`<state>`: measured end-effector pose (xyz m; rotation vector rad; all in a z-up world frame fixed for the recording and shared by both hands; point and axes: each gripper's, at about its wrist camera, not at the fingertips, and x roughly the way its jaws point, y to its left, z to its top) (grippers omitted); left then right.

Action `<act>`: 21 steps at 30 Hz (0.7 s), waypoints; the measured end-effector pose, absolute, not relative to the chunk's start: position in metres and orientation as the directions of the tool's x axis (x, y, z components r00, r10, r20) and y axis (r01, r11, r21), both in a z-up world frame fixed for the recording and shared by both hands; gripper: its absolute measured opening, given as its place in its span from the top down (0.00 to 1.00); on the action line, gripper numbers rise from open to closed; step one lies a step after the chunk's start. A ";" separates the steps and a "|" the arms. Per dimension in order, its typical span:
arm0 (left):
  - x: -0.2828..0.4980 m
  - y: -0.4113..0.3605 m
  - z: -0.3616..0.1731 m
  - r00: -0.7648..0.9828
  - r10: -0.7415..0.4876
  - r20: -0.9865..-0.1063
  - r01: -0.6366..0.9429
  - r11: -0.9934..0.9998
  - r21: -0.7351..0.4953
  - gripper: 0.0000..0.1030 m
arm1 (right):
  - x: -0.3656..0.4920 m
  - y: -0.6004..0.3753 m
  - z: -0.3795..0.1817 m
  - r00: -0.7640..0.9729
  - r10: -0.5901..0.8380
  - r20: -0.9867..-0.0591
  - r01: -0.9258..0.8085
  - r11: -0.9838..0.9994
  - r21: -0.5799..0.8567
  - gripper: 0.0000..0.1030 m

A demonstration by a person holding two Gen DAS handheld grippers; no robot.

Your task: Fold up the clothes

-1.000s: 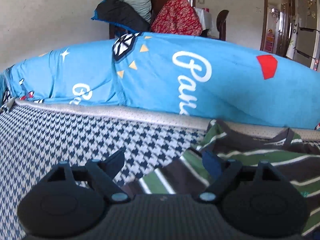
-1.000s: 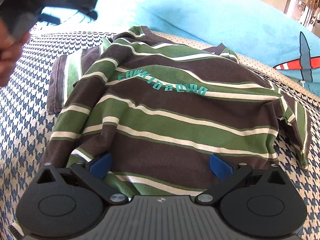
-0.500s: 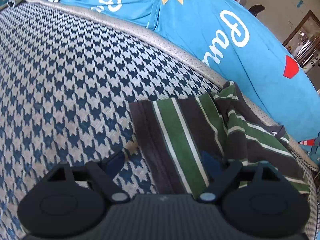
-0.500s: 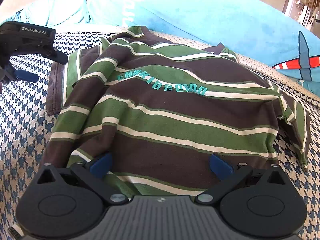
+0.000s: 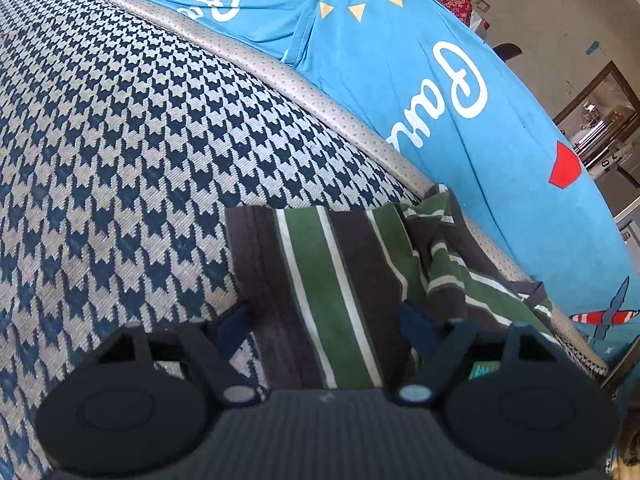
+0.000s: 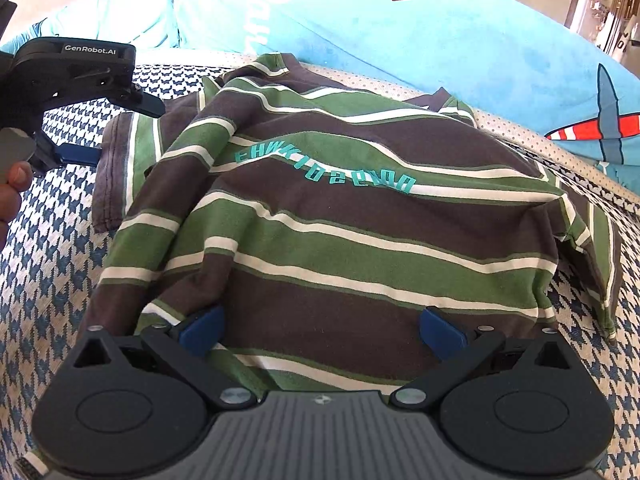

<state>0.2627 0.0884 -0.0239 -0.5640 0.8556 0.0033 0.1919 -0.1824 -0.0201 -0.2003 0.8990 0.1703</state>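
The brown-and-green striped cotton shirt (image 6: 340, 216) lies on the houndstooth woven cover (image 5: 120, 140). The left gripper (image 5: 324, 322), tilted downward at ten o'clock, is closing around its sleeve; the right gripper (image 6: 320, 326) gapes over the hem.

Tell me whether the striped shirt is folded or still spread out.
Spread, not folded: the striped shirt lies rumpled on the houndstooth cover, chest lettering showing, one sleeve out flat.

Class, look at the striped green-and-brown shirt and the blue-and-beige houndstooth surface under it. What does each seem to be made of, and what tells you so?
Striped green-and-brown shirt: probably a soft cotton-type knit with a matt finish; it drapes in limp folds and shows a stitched sleeve hem.
Blue-and-beige houndstooth surface: seemingly a coarse woven or knitted upholstery cloth, matt; single yarn loops show in the pattern. The exact fibre cannot be told.
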 end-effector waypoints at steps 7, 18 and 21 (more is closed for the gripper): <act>0.259 0.086 -0.023 0.672 -0.129 -0.729 -0.272 0.873 -0.405 0.59 | 0.192 -0.182 -0.020 0.611 0.062 -0.789 -0.230 0.968 -0.102 0.00; 0.263 0.065 -0.023 0.681 -0.020 -0.732 -0.263 0.926 -0.269 0.64 | 0.191 -0.183 -0.020 0.613 0.062 -0.788 -0.230 0.968 -0.103 0.00; 0.265 0.061 -0.024 0.684 -0.004 -0.729 -0.267 0.929 -0.255 0.68 | 0.191 -0.183 -0.020 0.613 0.063 -0.788 -0.230 0.968 -0.102 0.00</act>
